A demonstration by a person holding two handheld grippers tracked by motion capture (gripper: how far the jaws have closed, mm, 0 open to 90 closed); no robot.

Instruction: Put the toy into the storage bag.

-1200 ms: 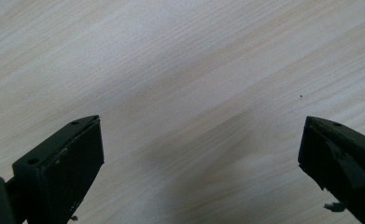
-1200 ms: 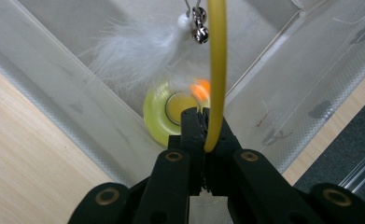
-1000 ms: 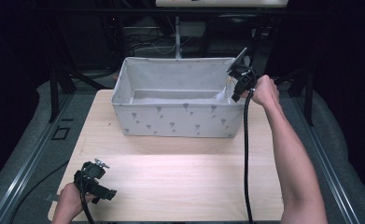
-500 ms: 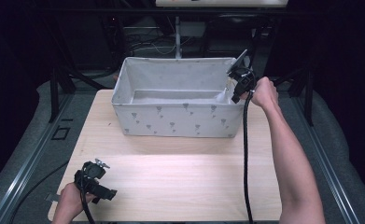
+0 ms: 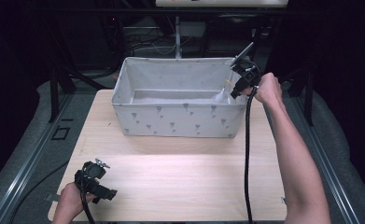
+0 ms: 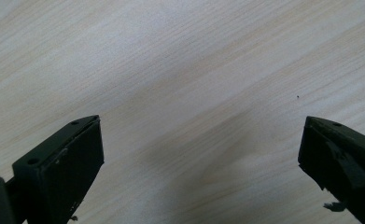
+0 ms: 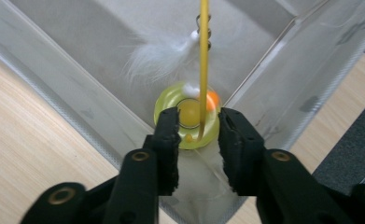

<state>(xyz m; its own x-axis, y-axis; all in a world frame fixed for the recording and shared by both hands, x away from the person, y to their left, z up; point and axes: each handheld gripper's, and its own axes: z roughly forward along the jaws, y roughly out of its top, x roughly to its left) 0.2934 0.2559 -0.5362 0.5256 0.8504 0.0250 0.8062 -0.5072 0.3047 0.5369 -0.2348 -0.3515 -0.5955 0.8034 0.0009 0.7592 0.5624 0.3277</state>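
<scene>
Yellow wand toy (image 7: 202, 65) hangs between right gripper (image 7: 198, 140) jaws, slightly parted, grip unclear, over fabric bin (image 5: 180, 123) right corner; stick axis runs away from jaws. Left gripper (image 6: 201, 154) spread wide, well apart, empty.

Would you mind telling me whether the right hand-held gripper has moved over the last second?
No. The right hand-held gripper sits at the same spot over the fabric bin's right rim as before.

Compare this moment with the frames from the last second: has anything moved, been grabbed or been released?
Nothing visibly changed. The right tongs hang over the fabric bin's right end as before, and the left tongs rest at the table's near-left corner.
</scene>
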